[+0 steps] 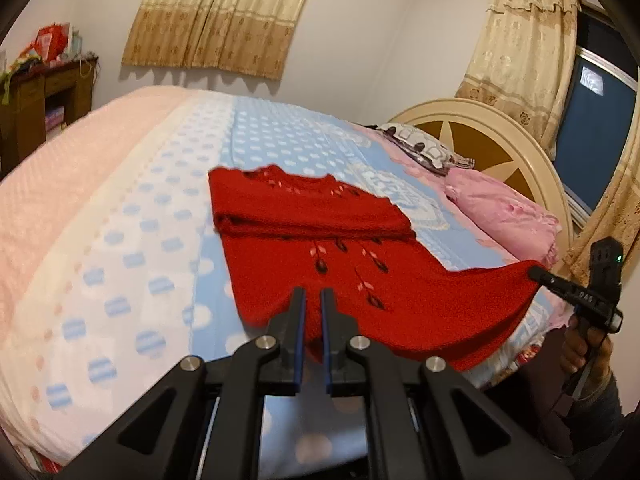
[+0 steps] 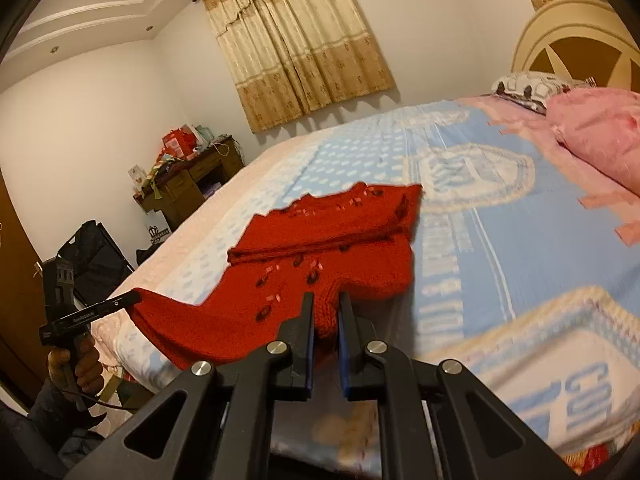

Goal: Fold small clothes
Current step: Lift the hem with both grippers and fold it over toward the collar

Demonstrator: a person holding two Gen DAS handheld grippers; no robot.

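Blue dotted bedspread (image 1: 256, 136) beneath beige curtains (image 1: 216, 12).

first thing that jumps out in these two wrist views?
The red sweater in the middle of the bed, bright against the pale blue and pink spotted cover, its far part already folded over. Both grippers are shut on its near edge: the left gripper at one corner, the right gripper at the other, lifting that edge off the cover. Behind, a pink pillow lies by the round headboard.
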